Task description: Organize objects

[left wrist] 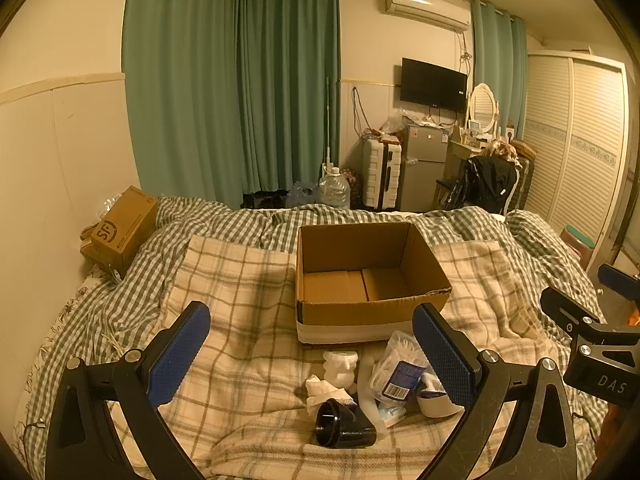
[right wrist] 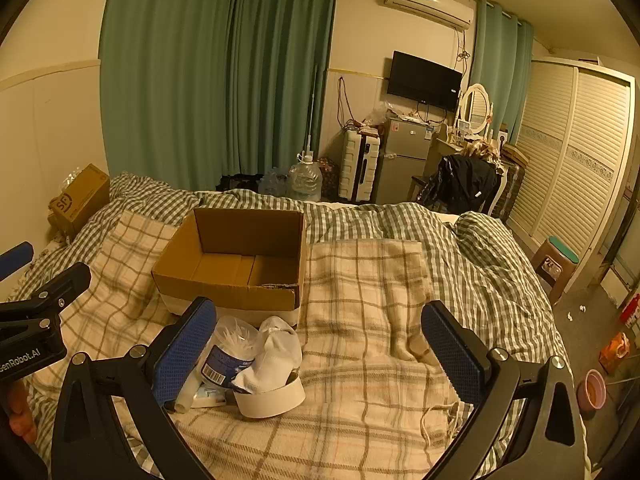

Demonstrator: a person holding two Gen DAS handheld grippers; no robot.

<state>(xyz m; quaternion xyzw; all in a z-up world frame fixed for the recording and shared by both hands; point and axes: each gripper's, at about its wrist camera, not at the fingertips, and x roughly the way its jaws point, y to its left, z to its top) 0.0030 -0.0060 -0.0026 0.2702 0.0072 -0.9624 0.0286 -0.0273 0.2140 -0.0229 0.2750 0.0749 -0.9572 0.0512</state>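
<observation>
- Left wrist view:
  - Nearest the lens, the left gripper [left wrist: 311, 356] hangs over the bed [left wrist: 240, 280] with its jaws spread wide and nothing between them.
  - Just below lies a black cap [left wrist: 344, 424] on its side, long axis running left-right, its round closed end facing the camera and to the left.
  - Behind it sit crumpled tissue [left wrist: 322, 390], a small white jar [left wrist: 340, 368] standing upright, and a clear bag [left wrist: 398, 368] of white sticks, label toward the camera.
  - Beyond the pile the box [left wrist: 372, 280] stands open-side up, and as far as I can see it is empty, so I judge the sorting not yet begun.
- Right wrist view:
  - Right gripper [right wrist: 320, 348] is likewise wide open and holds nothing; its left pad is just beside the bag [right wrist: 230, 352].
  - A white sock [right wrist: 276, 356] drapes over a white band [right wrist: 272, 400], both in front of the box [right wrist: 240, 272].
  - Everything is left to be moved into the box.
</observation>
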